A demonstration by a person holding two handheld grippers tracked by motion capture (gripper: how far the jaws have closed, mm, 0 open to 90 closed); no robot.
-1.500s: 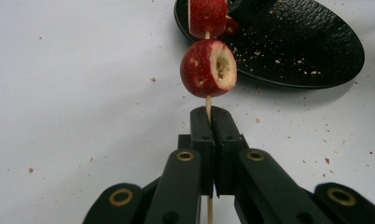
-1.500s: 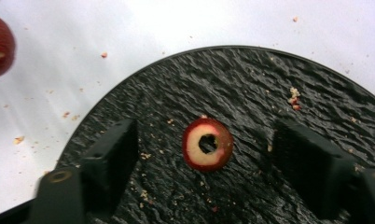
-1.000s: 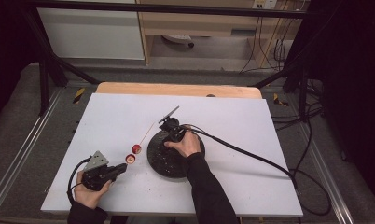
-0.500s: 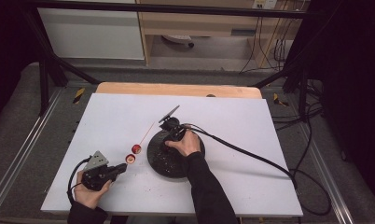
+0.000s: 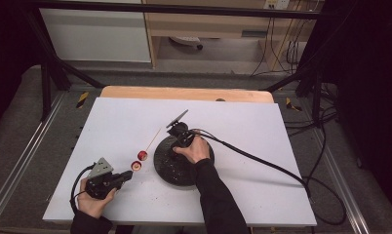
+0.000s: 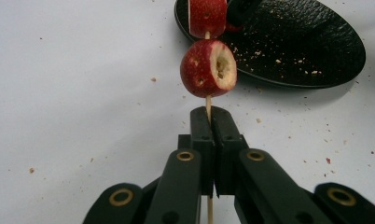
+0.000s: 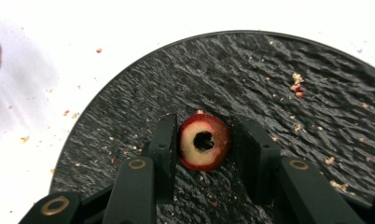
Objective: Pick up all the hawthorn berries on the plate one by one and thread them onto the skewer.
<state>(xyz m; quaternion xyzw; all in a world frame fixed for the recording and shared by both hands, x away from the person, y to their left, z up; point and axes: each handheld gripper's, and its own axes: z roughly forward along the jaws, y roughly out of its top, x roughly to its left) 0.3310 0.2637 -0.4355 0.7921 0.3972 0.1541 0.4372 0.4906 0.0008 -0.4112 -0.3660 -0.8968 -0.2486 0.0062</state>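
Observation:
My left gripper is shut on a thin wooden skewer that slants up and away over the white table. Two cored red fruits are threaded on the skewer, one near and one farther. From above, the left gripper sits near the front left, with both fruits just left of the black round plate. On that plate my right gripper has just been closing its jaws and is now shut on a third cored red fruit. A hand covers its body.
The white tabletop is strewn with small crumbs around the plate. A black cable trails from the right gripper toward the table's right edge. A wooden strip borders the far side.

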